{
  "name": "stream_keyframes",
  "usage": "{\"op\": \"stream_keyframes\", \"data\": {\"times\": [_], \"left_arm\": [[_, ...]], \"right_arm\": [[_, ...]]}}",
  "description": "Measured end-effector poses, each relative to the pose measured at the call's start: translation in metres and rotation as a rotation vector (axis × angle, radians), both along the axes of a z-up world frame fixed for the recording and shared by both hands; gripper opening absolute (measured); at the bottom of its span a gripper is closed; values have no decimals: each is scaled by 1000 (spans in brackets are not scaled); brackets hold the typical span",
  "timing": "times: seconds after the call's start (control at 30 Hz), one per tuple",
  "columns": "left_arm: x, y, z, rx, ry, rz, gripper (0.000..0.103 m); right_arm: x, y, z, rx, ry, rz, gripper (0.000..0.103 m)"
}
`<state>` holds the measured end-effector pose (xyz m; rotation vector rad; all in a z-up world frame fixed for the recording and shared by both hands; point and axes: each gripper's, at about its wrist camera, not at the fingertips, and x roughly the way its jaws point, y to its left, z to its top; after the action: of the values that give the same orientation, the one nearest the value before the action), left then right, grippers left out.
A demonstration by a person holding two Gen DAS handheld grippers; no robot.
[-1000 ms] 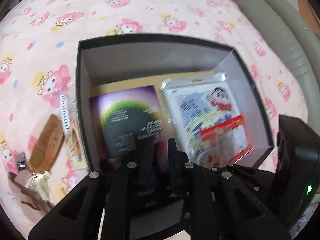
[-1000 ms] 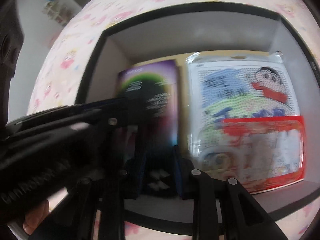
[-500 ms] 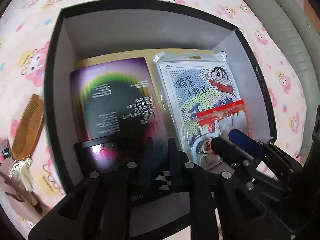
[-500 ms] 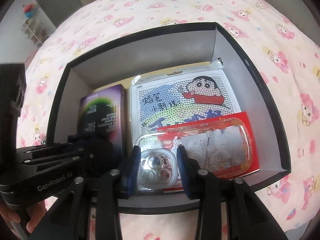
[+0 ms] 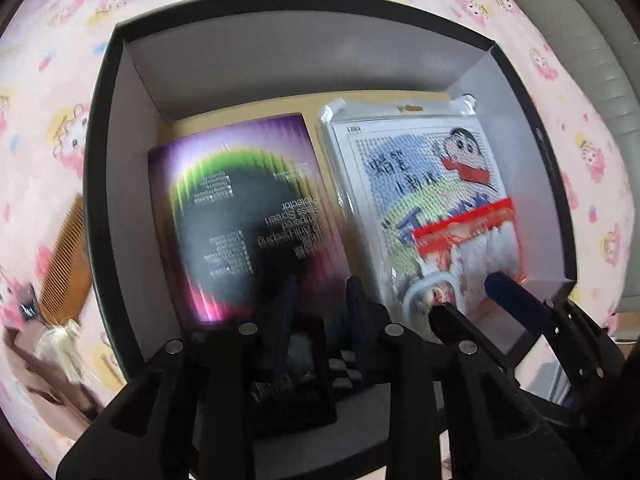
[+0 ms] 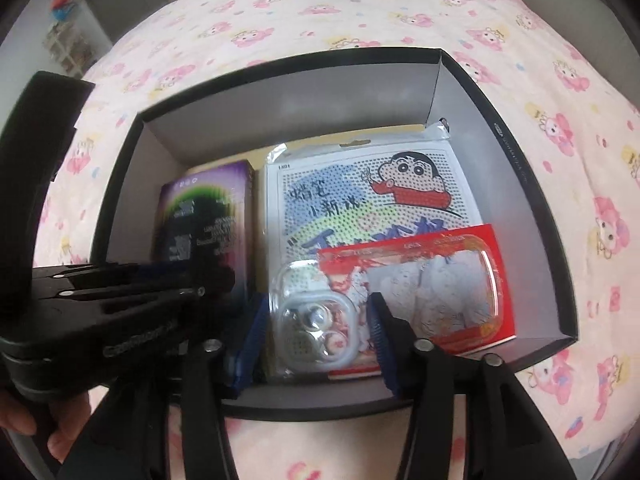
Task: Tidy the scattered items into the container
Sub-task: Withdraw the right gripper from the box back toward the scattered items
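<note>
Right now we have both grippers hanging over the black box (image 6: pixel 532 216) on the bed (image 6: pixel 320 12). Our right gripper (image 6: pixel 316 322) has its fingers spread and still opening, straddling the clear phone case (image 6: pixel 316 328) without pressing it. Our left gripper (image 5: pixel 318 312) is opening too, its fingers a little apart over the purple screen-protector pack (image 5: pixel 240 216); we see nothing pinched between them.

We judge the main risk is on the way out: a blue pad could catch the case's soft rim and drag it back up, or a finger could clip the near box wall and shift the box on the soft bedding.

Inside, the purple pack lies flat at the left, the cartoon bead-board pack (image 6: pixel 372 204) beside it, with a red blister pack (image 6: pixel 432 284) and the case lying on top. A wooden comb (image 5: pixel 66 256) is not yet in the box, lying on the bed outside the left wall.
</note>
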<state>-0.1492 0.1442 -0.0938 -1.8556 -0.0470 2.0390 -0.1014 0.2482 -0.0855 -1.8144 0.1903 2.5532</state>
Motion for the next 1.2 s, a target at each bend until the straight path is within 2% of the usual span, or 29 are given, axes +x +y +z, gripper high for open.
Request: {"op": "stream_keyframes", "data": {"times": [0.03, 0.17, 0.3, 0.43, 0.53, 0.67, 0.8, 1.0, 1.1, 1.2], "left_arm": [[2, -1, 3, 11, 6, 0, 25], [5, -13, 14, 148, 0, 52, 32], [22, -23, 45, 172, 127, 46, 37], [50, -30, 74, 206, 252, 44, 40], [66, -37, 88, 221, 331, 32, 44], [83, -35, 92, 226, 369, -2, 48], [105, -43, 94, 196, 389, -12, 48], [143, -89, 95, 180, 395, 33, 48], [158, -118, 84, 169, 377, 65, 48], [166, -150, 70, 163, 360, 110, 48]], "right_arm": [[3, 1, 1, 8, 4, -1, 50], [11, 9, 12, 44, 28, -11, 50], [16, 14, 29, 15, 74, -54, 50], [33, 19, 56, -13, 152, -109, 57], [51, 15, 67, 8, 211, -155, 59], [73, 15, 74, 0, 243, -203, 61], [90, 2, 83, 30, 263, -169, 61], [115, -44, 86, 52, 251, -64, 61], [123, -72, 79, 64, 230, -2, 61], [128, -98, 65, 31, 199, 49, 61]]}}
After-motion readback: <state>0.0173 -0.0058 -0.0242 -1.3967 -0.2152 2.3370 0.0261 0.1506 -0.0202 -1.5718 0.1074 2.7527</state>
